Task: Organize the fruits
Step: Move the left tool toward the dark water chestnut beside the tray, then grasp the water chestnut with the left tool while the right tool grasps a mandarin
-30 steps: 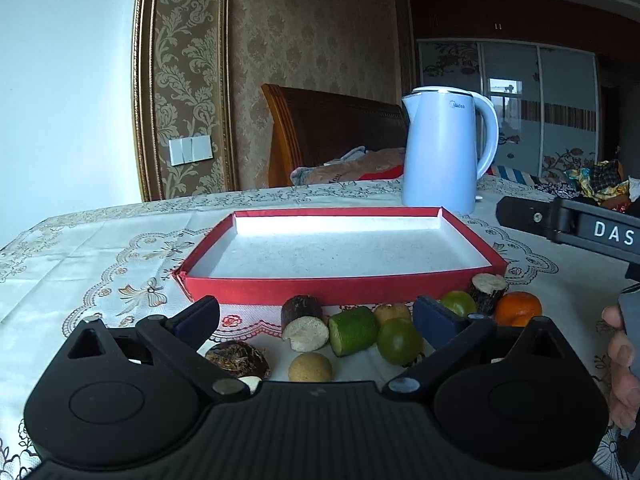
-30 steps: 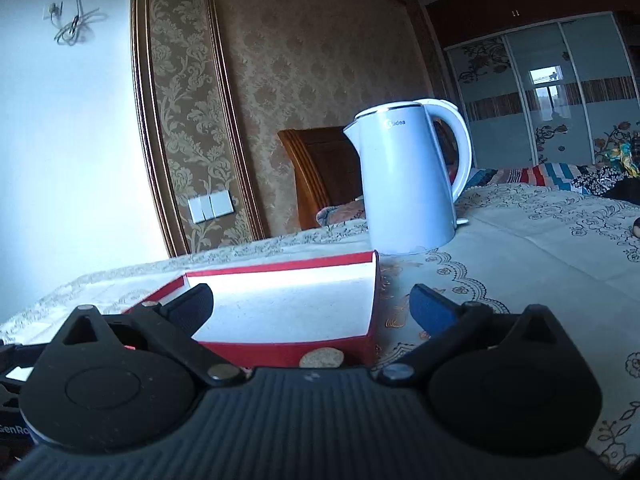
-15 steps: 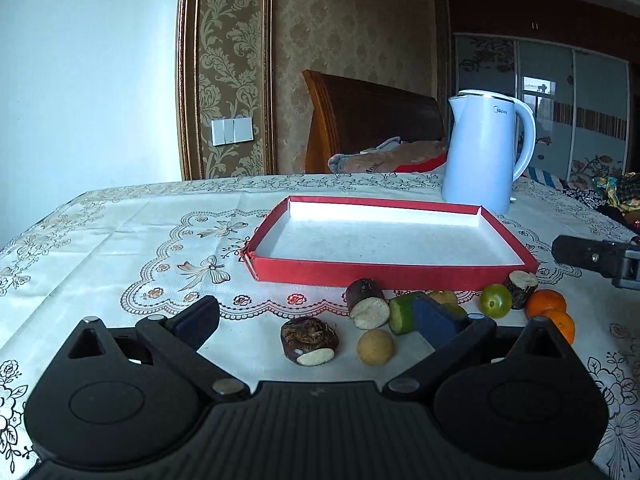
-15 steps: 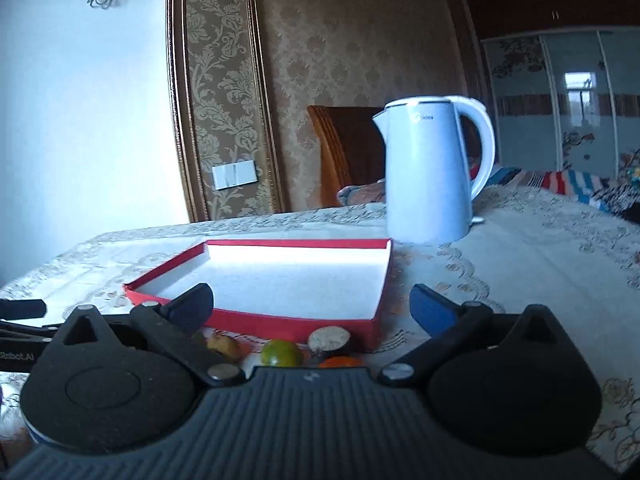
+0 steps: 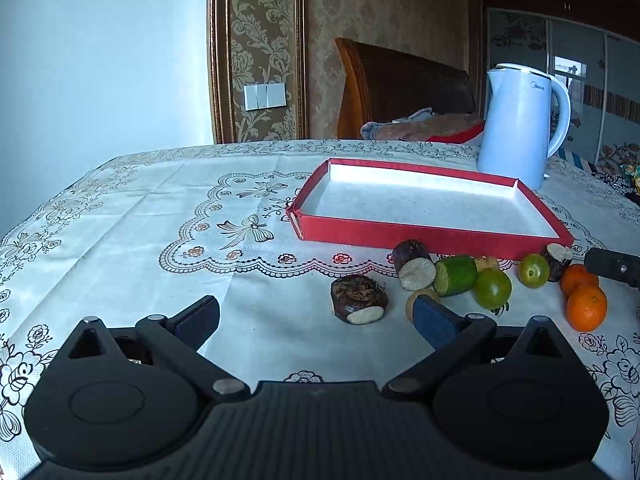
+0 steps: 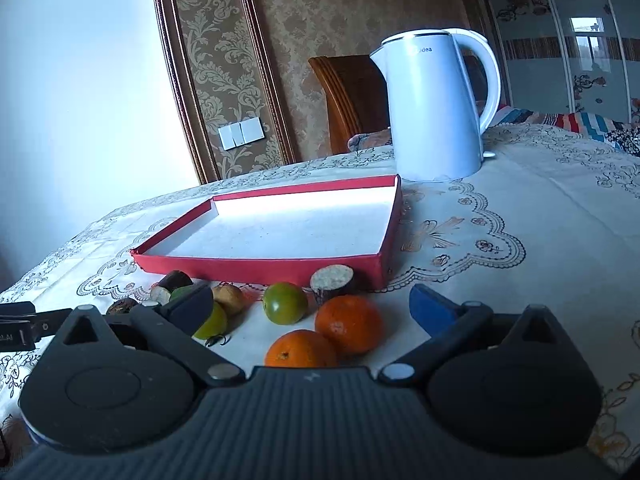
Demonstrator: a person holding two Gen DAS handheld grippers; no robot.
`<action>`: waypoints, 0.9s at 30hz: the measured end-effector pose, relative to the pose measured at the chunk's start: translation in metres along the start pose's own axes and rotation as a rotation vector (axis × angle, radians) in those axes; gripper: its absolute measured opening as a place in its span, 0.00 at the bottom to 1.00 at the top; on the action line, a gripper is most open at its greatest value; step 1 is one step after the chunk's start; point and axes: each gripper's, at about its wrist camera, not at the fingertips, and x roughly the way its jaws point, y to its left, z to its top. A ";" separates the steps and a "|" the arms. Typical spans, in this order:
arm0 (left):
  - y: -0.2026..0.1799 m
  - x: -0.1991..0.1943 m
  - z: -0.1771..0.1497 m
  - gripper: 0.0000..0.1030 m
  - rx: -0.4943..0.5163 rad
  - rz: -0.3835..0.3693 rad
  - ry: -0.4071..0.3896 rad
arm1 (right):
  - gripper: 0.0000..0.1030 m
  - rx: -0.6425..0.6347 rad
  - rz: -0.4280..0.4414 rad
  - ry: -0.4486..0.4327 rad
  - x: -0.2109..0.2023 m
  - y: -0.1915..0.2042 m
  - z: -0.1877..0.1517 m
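Observation:
A shallow red tray (image 5: 400,236) (image 6: 256,266) with a white floor sits on the tablecloth with nothing in it. Fruits lie in a row in front of it: a dark brown piece (image 5: 359,299), a purple cut piece (image 5: 414,265), a cucumber chunk (image 5: 456,275), green fruits (image 5: 493,288) (image 6: 285,303) and two oranges (image 5: 586,307) (image 6: 348,324). My left gripper (image 5: 316,316) is open and empty, to the near left of the fruits. My right gripper (image 6: 312,306) is open and empty, with the oranges between its fingers.
A white electric kettle (image 5: 520,128) (image 6: 436,108) stands behind the tray's far right corner. A wooden chair (image 5: 400,84) is at the table's far side. The embroidered tablecloth (image 5: 160,216) stretches left of the tray. The right gripper's tip (image 5: 612,266) enters the left wrist view at the right edge.
Both grippers have pulled back and risen. The left view has swung left, so tray and fruits sit further right. The right view has tilted down, and the oranges now show between its fingers.

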 end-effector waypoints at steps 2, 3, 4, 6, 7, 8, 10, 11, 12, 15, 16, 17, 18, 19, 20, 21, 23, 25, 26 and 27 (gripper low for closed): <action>-0.003 0.009 0.003 1.00 0.003 0.011 0.019 | 1.00 0.011 0.001 0.008 0.001 -0.003 0.001; -0.004 0.014 0.005 1.00 0.004 0.017 0.029 | 1.00 0.013 0.003 0.010 0.002 -0.003 0.000; -0.006 0.019 0.006 1.00 0.005 0.032 0.044 | 1.00 0.015 0.003 0.014 0.003 -0.003 0.000; -0.007 0.026 0.007 1.00 0.006 0.051 0.060 | 1.00 0.018 0.005 0.015 0.003 -0.004 0.000; -0.006 0.030 0.008 1.00 0.004 0.052 0.067 | 1.00 0.022 0.008 0.016 0.003 -0.005 -0.001; -0.006 0.033 0.009 1.00 0.001 0.049 0.075 | 1.00 0.028 0.009 0.018 0.004 -0.006 0.000; -0.006 0.039 0.010 1.00 -0.009 0.041 0.094 | 1.00 0.039 0.009 0.026 0.005 -0.008 -0.001; -0.006 0.043 0.011 1.00 -0.016 0.036 0.103 | 1.00 0.043 0.007 0.031 0.006 -0.008 -0.001; -0.007 0.046 0.012 1.00 -0.021 0.027 0.112 | 1.00 0.045 0.005 0.035 0.006 -0.008 0.000; -0.009 0.059 0.014 1.00 -0.029 0.019 0.140 | 1.00 0.042 0.003 0.038 0.007 -0.008 0.000; -0.009 0.062 0.015 1.00 -0.029 0.023 0.146 | 1.00 0.040 -0.001 0.041 0.007 -0.008 0.000; -0.009 0.066 0.015 1.00 -0.028 0.026 0.156 | 1.00 0.037 -0.001 0.045 0.007 -0.007 0.000; -0.009 0.069 0.015 1.00 -0.030 0.027 0.167 | 1.00 0.034 0.000 0.049 0.006 -0.007 -0.001; -0.008 0.071 0.015 1.00 -0.035 0.023 0.176 | 1.00 0.028 -0.001 0.056 0.006 -0.006 -0.001; -0.006 0.073 0.014 1.00 -0.040 0.019 0.183 | 1.00 0.018 -0.004 0.064 0.006 -0.005 -0.002; -0.005 0.075 0.014 1.00 -0.049 0.020 0.190 | 1.00 0.007 -0.010 0.066 0.005 -0.003 -0.003; -0.002 0.077 0.014 1.00 -0.062 0.025 0.190 | 1.00 -0.016 -0.020 0.070 0.003 0.000 -0.005; -0.002 0.077 0.015 1.00 -0.061 0.026 0.179 | 1.00 -0.048 -0.028 0.088 0.003 0.005 -0.007; -0.003 0.077 0.015 1.00 -0.055 0.031 0.173 | 1.00 -0.058 -0.031 0.093 0.003 0.006 -0.008; -0.004 0.078 0.015 1.00 -0.045 0.032 0.171 | 1.00 -0.066 -0.031 0.098 0.002 0.008 -0.009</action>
